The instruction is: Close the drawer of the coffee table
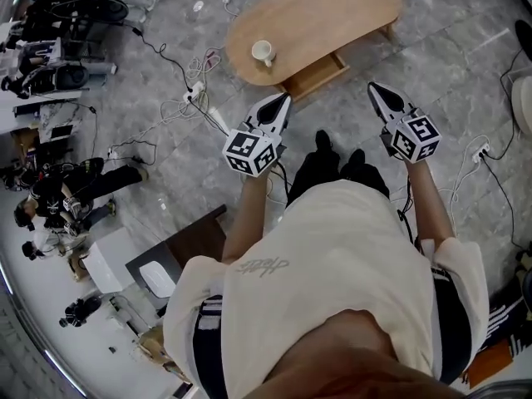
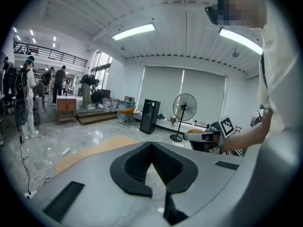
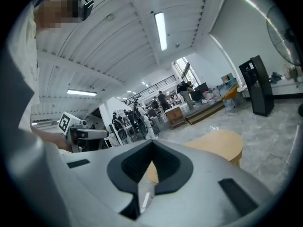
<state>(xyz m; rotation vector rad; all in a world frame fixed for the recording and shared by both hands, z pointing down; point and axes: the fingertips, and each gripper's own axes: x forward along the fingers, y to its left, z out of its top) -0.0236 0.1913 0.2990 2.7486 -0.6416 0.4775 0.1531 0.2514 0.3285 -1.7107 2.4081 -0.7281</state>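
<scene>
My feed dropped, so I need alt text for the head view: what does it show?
An oval wooden coffee table stands ahead on a grey floor, its drawer pulled open and a white cup on top. The person holds the left hand-held gripper and right hand-held gripper aimed at it, both shut and empty.

Bare floor (image 1: pixel 342 113) lay open in front of the pulled-out drawer (image 1: pixel 317 76). Cables (image 1: pixel 193 91) sprawled left of the coffee table (image 1: pixel 332 11), and a cup (image 1: pixel 263 52) stood on its top.
</scene>
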